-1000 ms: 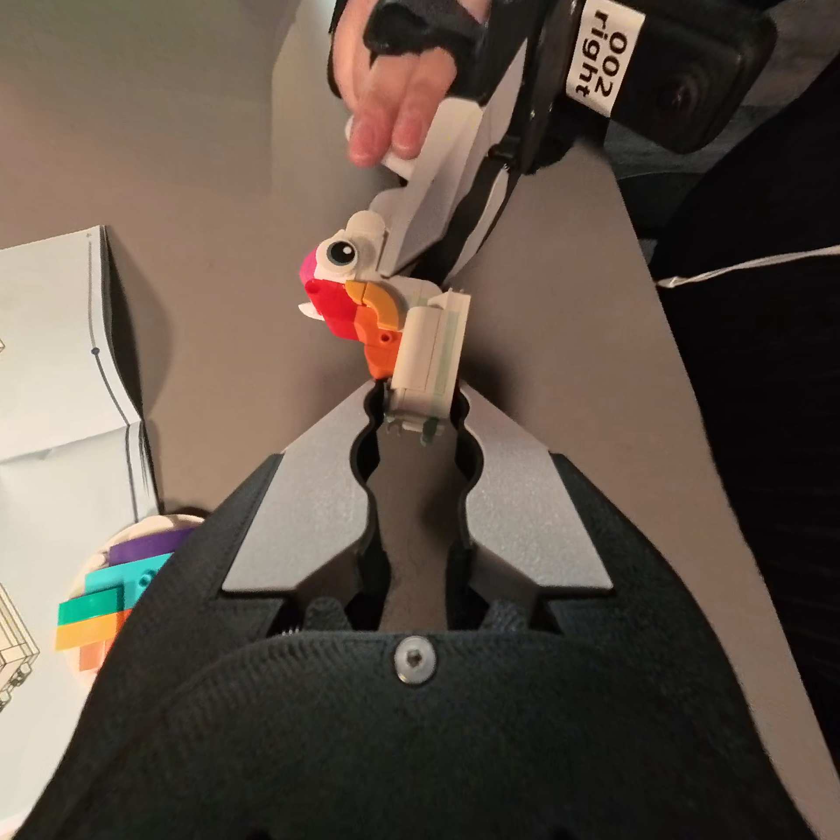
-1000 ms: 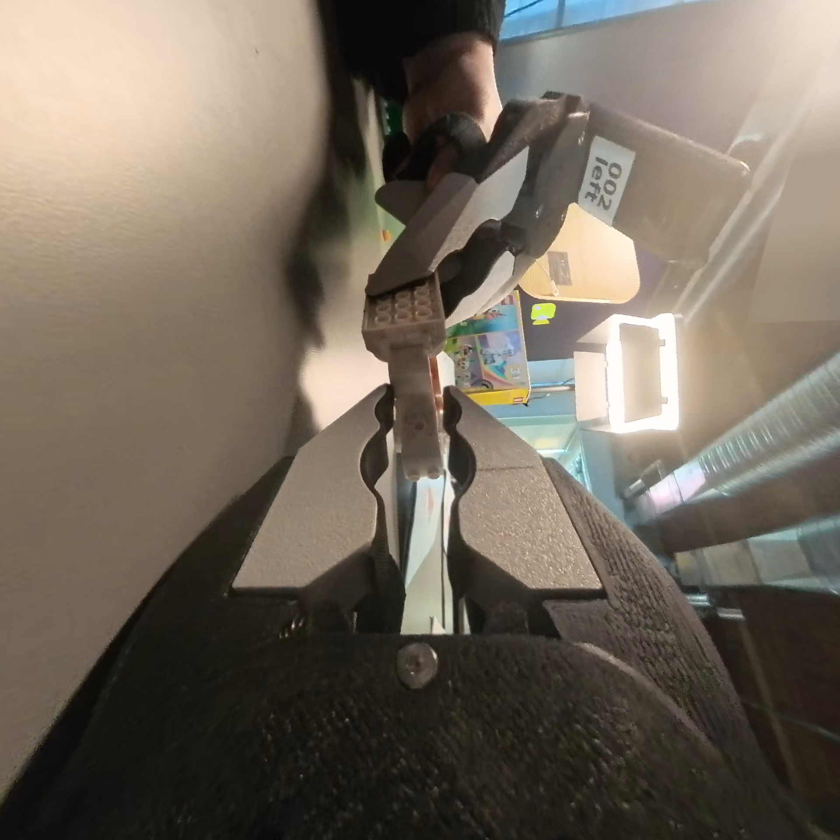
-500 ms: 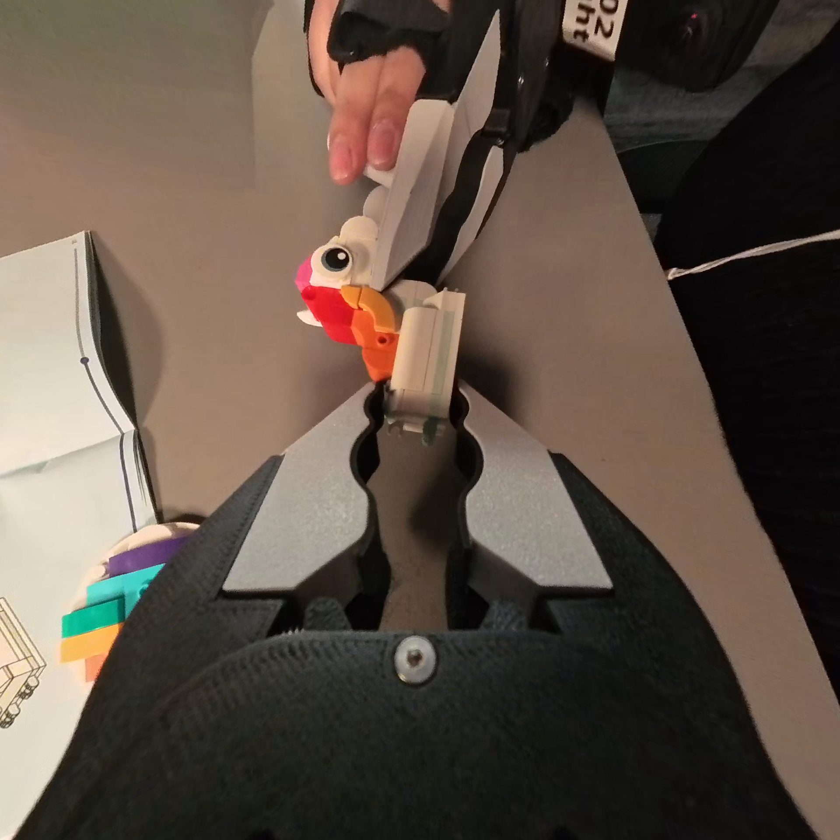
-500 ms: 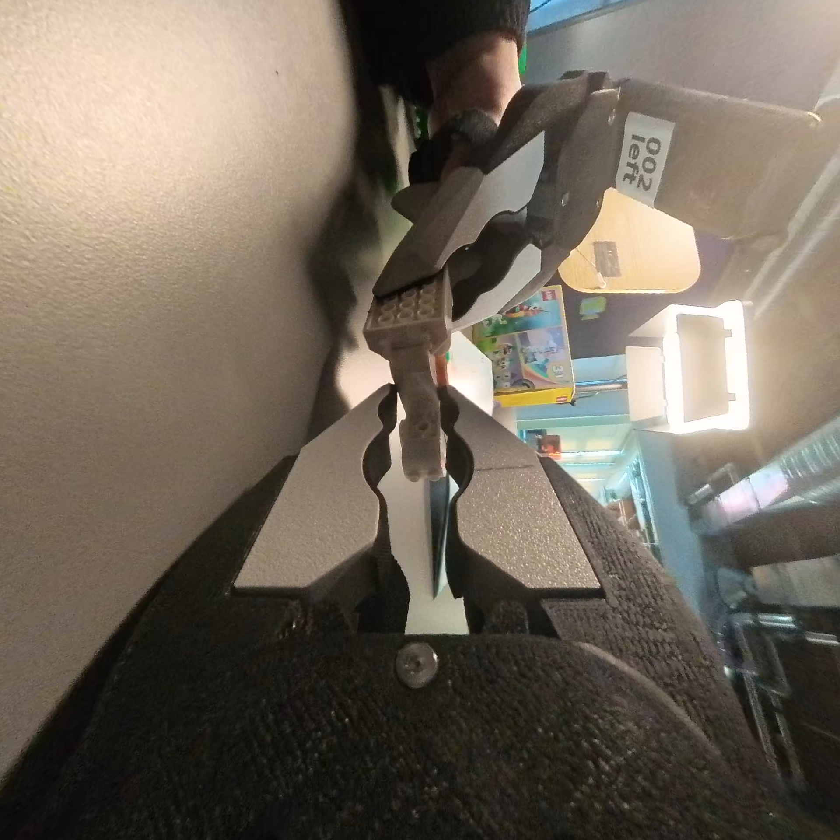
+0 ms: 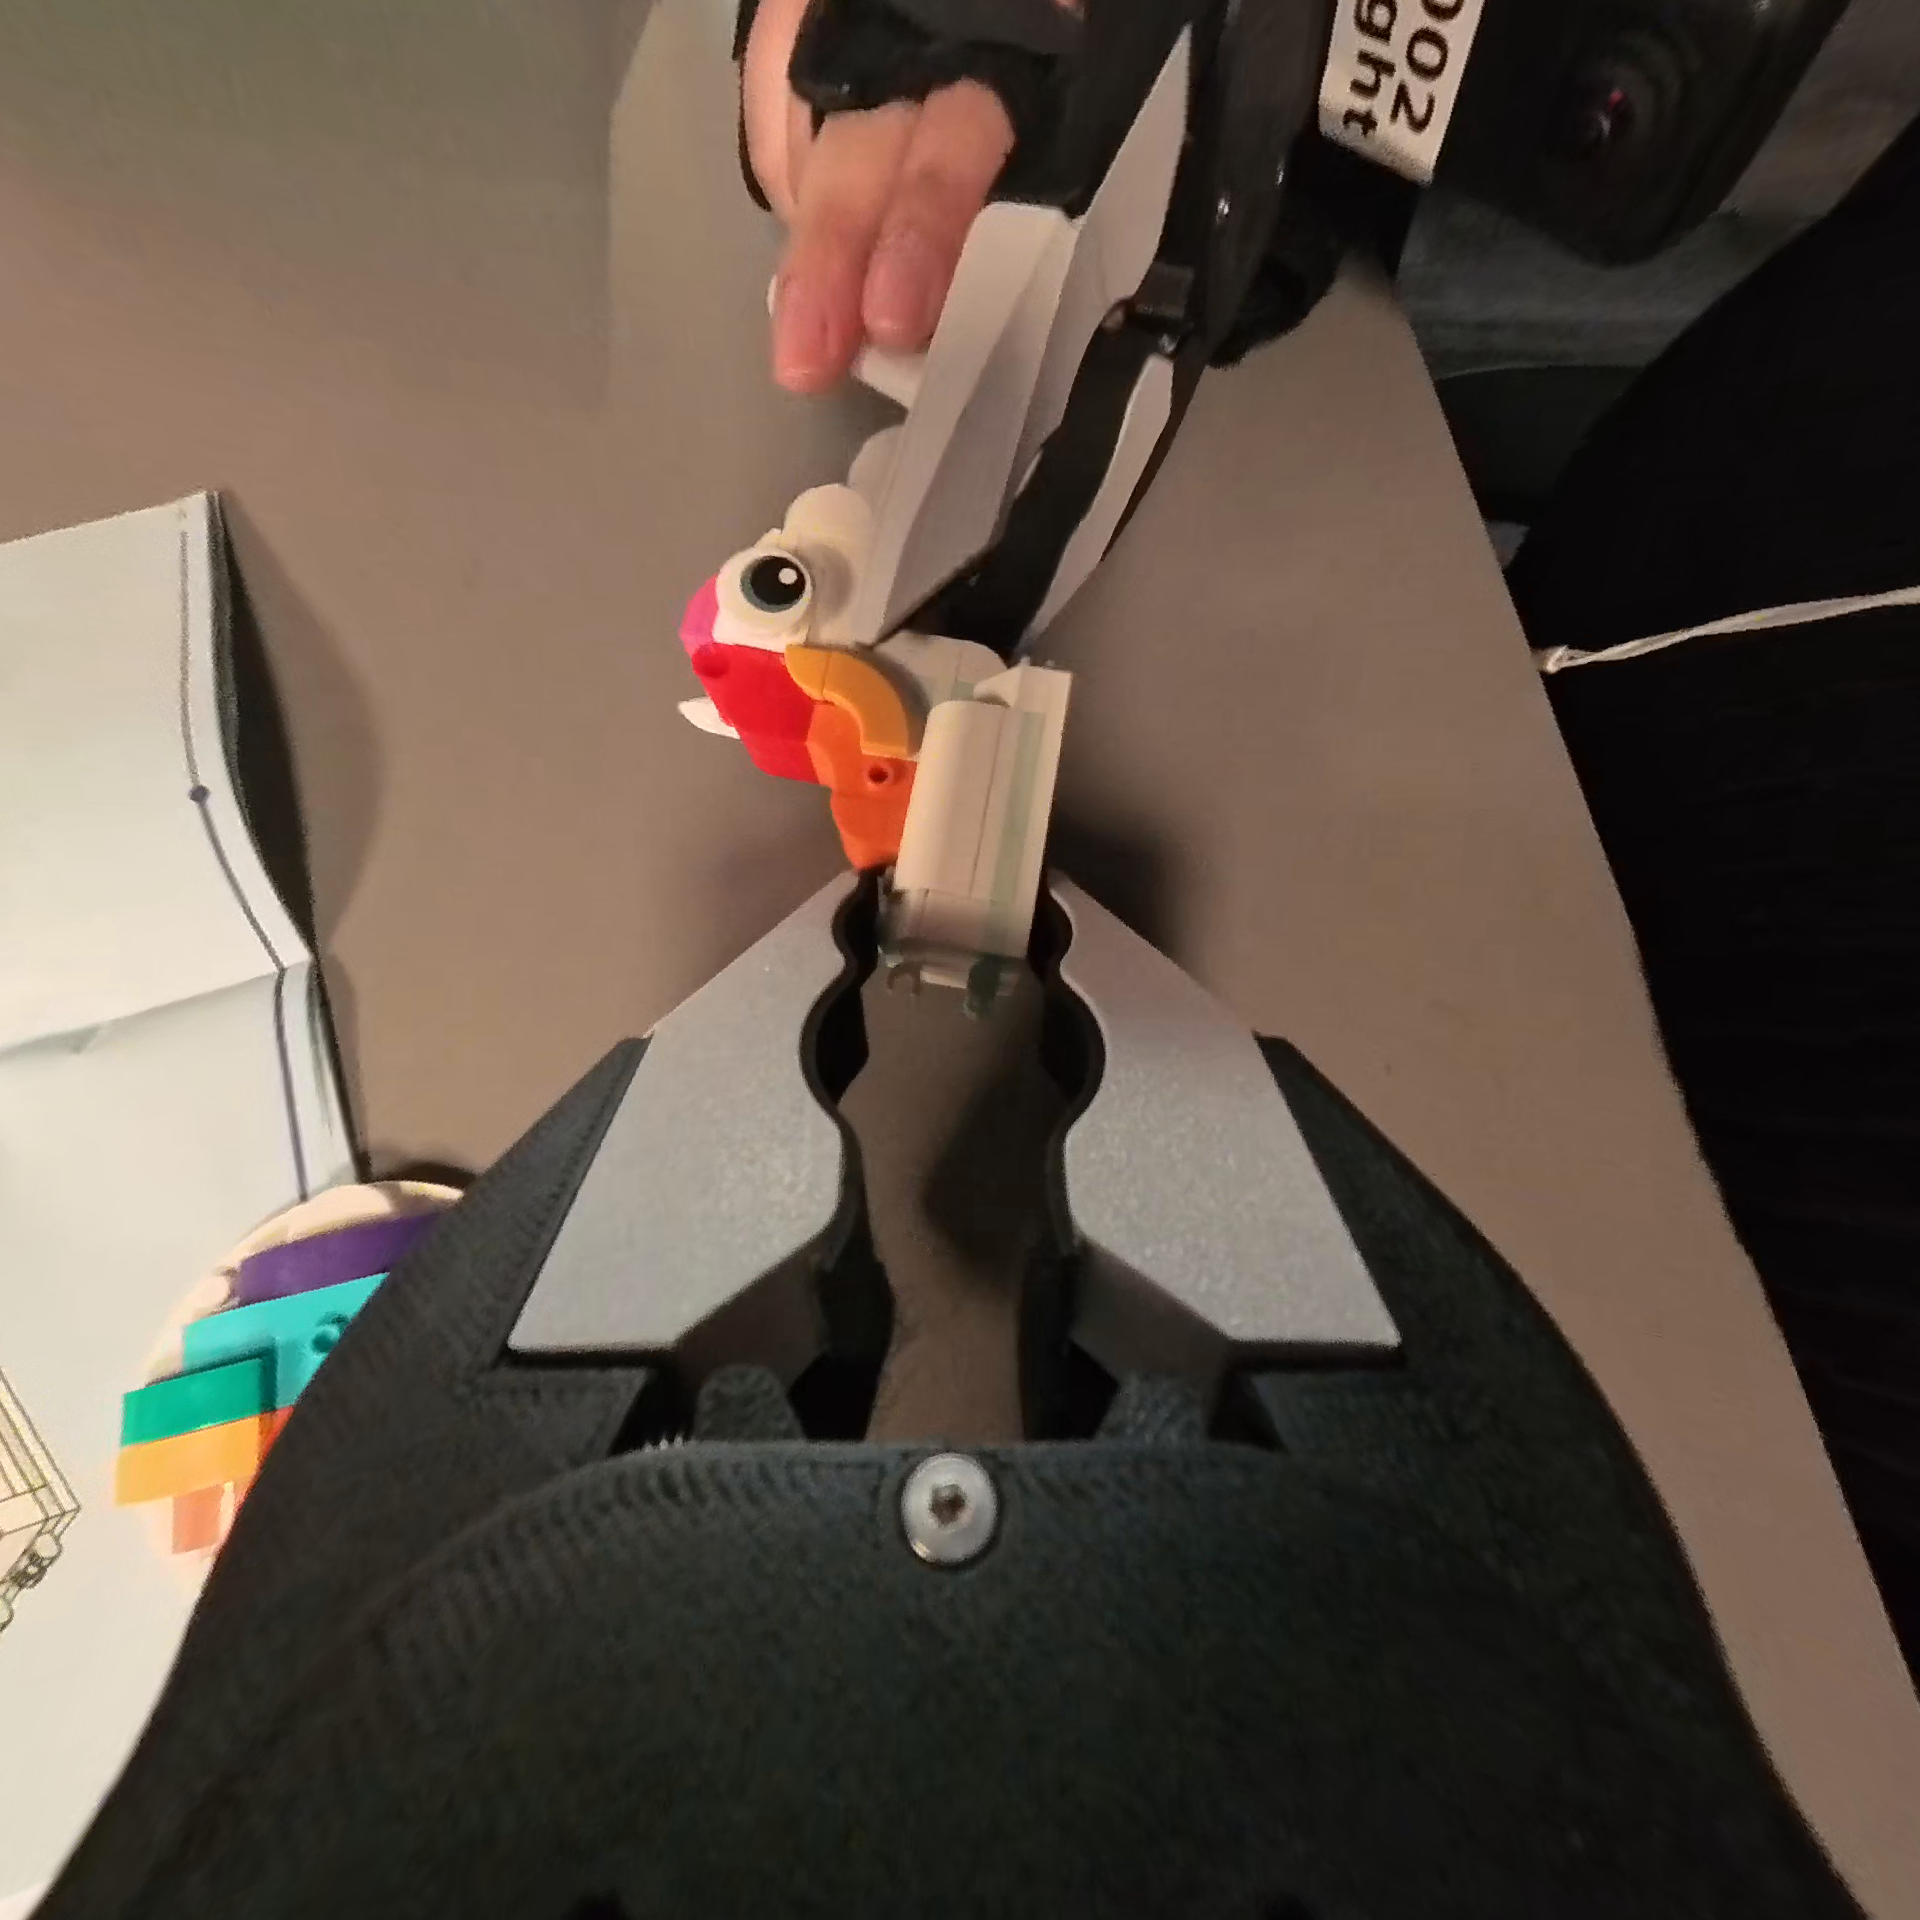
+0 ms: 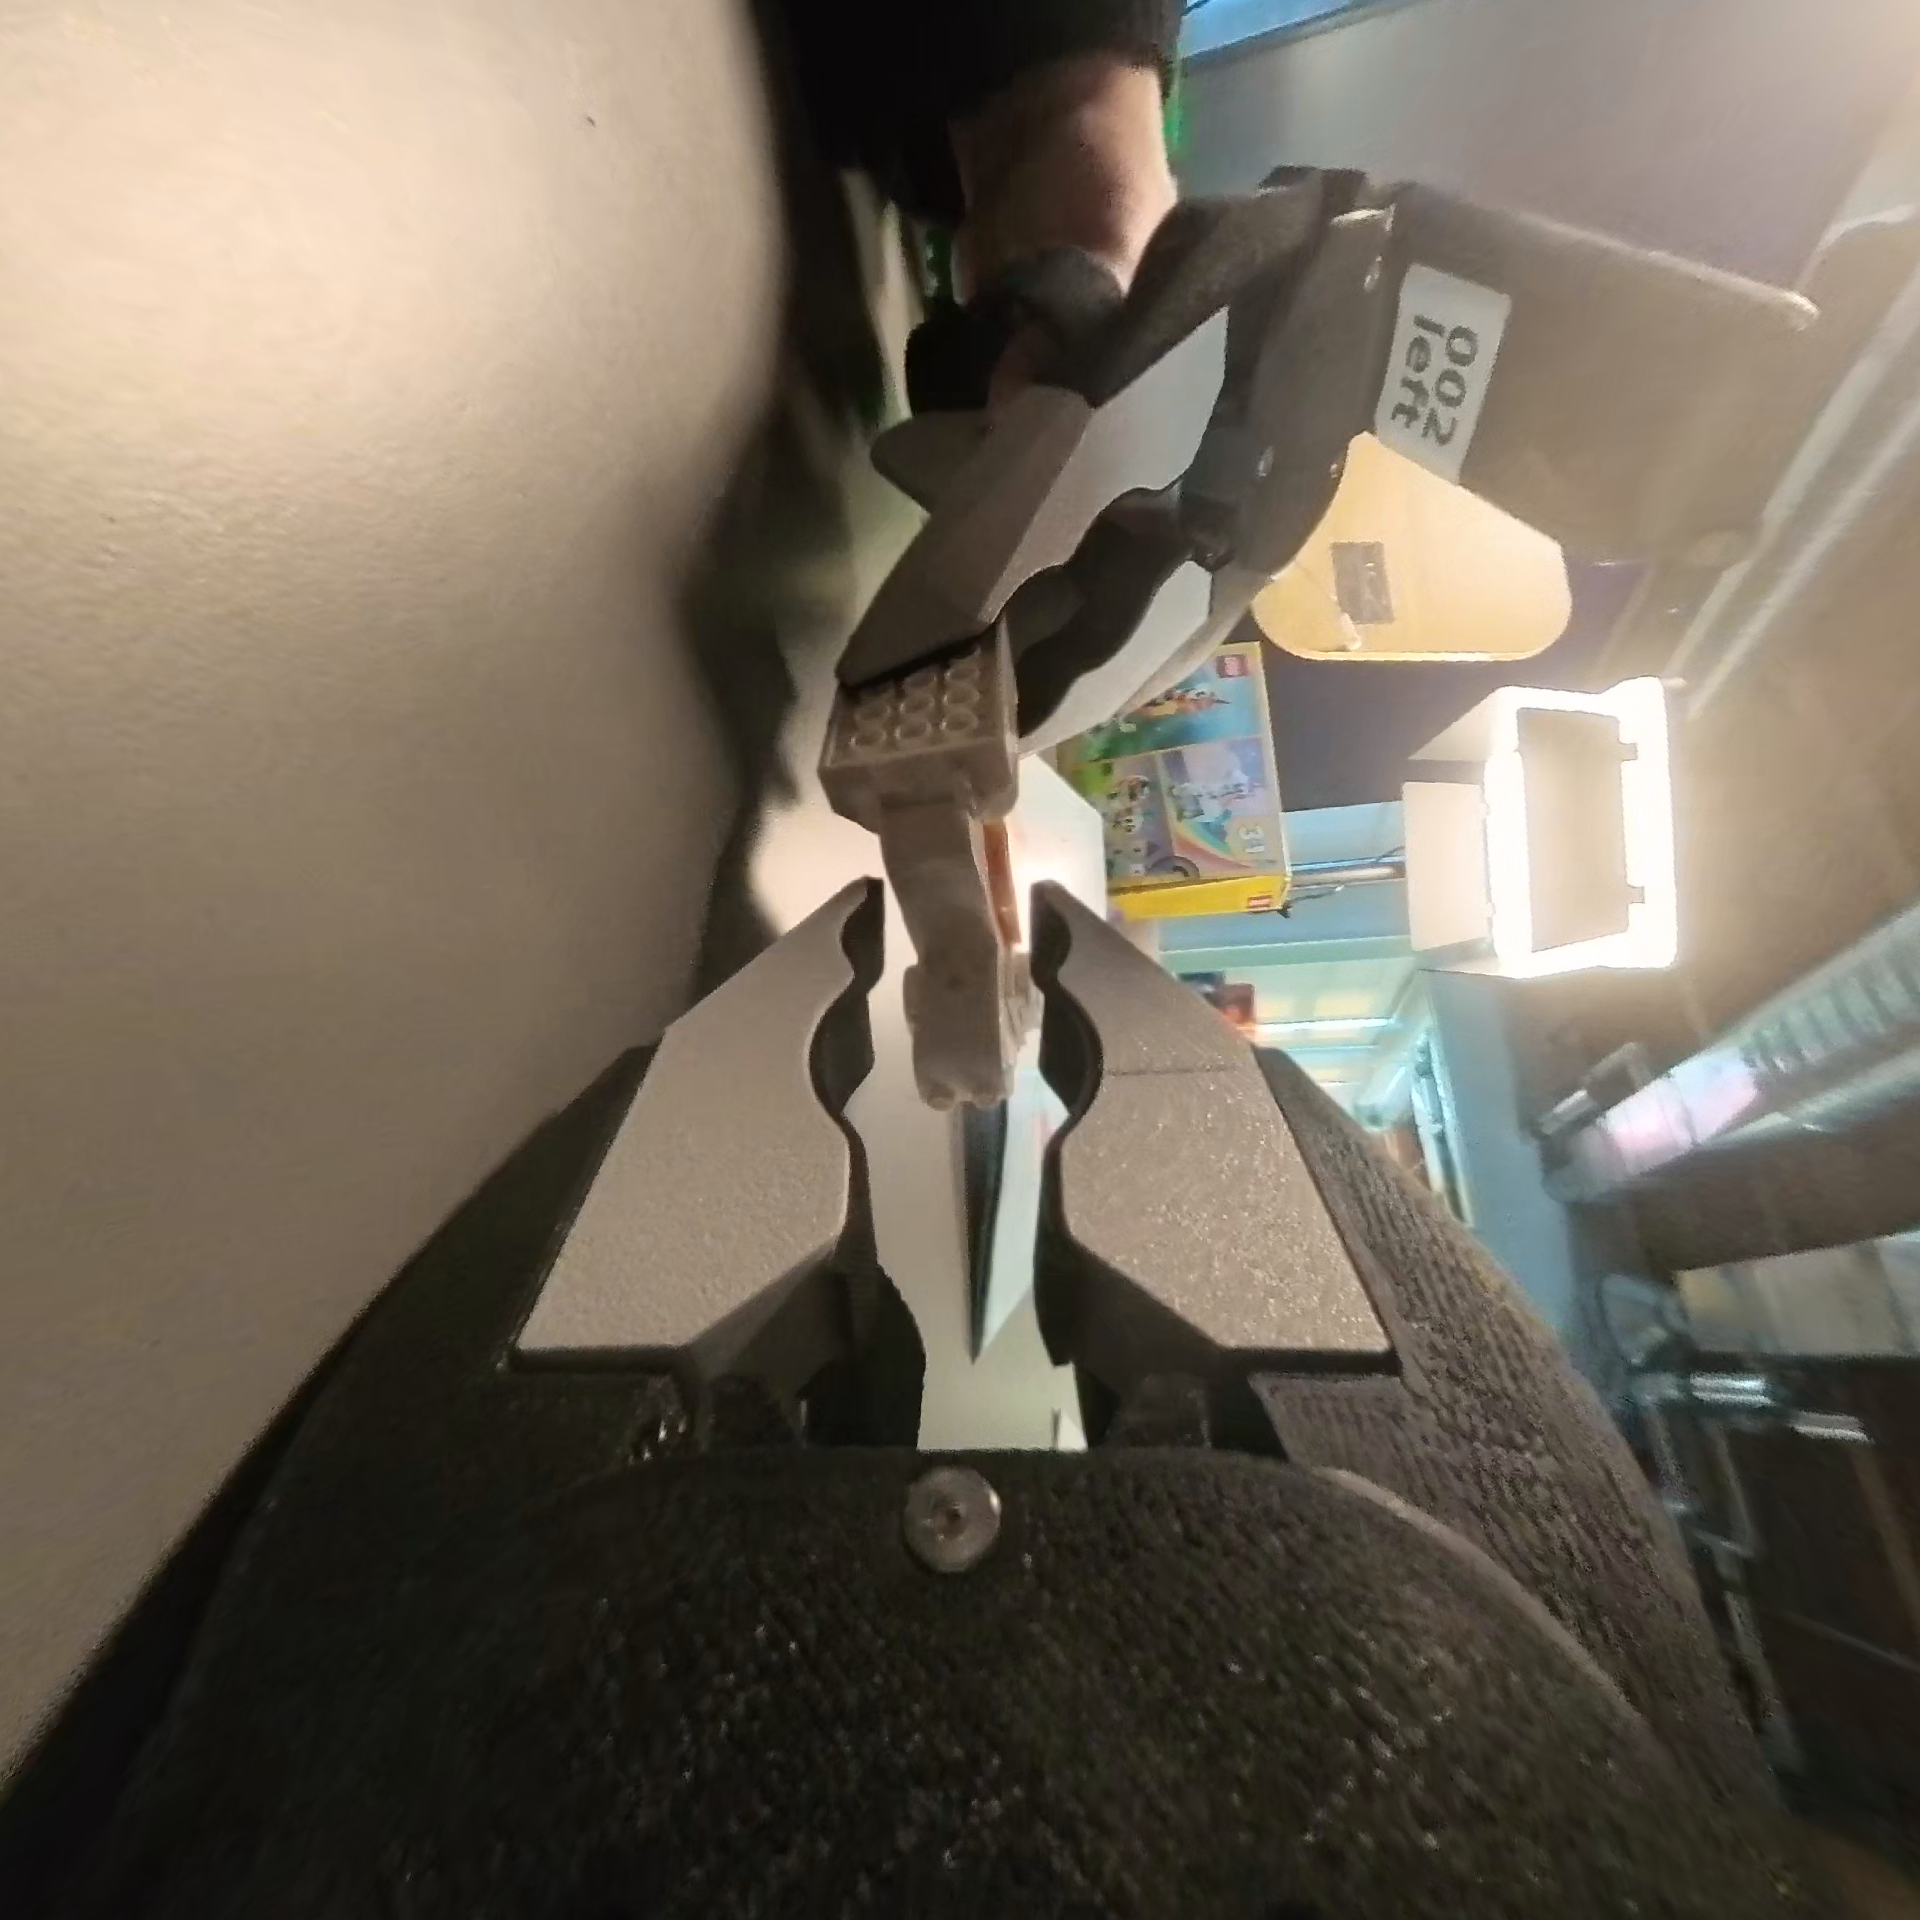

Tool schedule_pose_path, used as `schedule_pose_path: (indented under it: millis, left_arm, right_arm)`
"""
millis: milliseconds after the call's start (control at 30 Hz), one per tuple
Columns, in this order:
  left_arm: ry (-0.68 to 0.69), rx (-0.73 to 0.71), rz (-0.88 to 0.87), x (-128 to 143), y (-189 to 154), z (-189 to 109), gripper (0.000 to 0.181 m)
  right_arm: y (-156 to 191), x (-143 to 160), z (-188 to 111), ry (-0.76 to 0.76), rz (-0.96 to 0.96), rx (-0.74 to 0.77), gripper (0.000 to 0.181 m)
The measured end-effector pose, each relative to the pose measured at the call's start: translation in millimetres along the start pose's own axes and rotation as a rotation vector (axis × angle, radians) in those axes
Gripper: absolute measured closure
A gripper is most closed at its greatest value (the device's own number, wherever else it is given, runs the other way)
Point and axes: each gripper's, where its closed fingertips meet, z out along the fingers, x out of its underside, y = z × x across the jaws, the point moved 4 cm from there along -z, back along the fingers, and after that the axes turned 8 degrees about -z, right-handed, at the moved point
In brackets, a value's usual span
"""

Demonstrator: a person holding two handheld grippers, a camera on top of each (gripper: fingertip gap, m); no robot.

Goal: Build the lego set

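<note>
A small Lego animal (image 5: 831, 717) has a white body block (image 5: 977, 821), an orange and red head and a round eye. My left gripper (image 5: 956, 894) is shut on the end of the body block and holds the model above the grey table (image 5: 468, 364). My right gripper (image 5: 966, 623) reaches in from above at the white top of the head. In the right wrist view its jaws (image 6: 956, 904) stand slightly apart around the white head part (image 6: 961, 997), with a thin gap on each side. The left gripper (image 6: 935, 675) grips the studded block (image 6: 914, 748) there.
An open instruction booklet (image 5: 104, 831) lies at the left. A white round dish (image 5: 260, 1351) beside it holds purple, teal, green and orange bricks. The table edge (image 5: 1558, 779) runs along the right. A person's hand (image 5: 873, 260) holds the right gripper. A Lego box (image 6: 1184, 790) stands farther off. My two grippers' fingertips are within a few centimetres of each other.
The right gripper's jaws have parted a little around the head part. Both grippers and the model shifted slightly; the left grip is unchanged.
</note>
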Motion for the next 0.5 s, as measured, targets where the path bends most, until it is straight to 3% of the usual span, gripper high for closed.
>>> schedule_pose_path:
  millis: [167, 267, 400, 500]
  left_arm:
    - [-0.018, 0.027, 0.000, -4.9, -5.7, -0.2, 0.153]
    - [-0.024, 0.033, 0.004, -7.0, -9.0, -0.9, 0.153]
    - [-0.038, 0.052, -0.044, -6.2, -13.3, -7.9, 0.151]
    - [-0.027, -0.064, -0.098, -2.2, -8.3, -33.4, 0.138]
  right_arm:
    - [-2.7, 0.7, 5.6, 0.033, -0.042, 0.029, 0.149]
    - [-4.0, 1.4, 6.3, 0.049, -0.085, 0.057, 0.158]
    - [-6.8, -3.3, 6.5, 0.050, -0.106, 0.099, 0.157]
    - [-10.4, -3.6, 4.7, 0.031, -0.103, 0.156, 0.159]
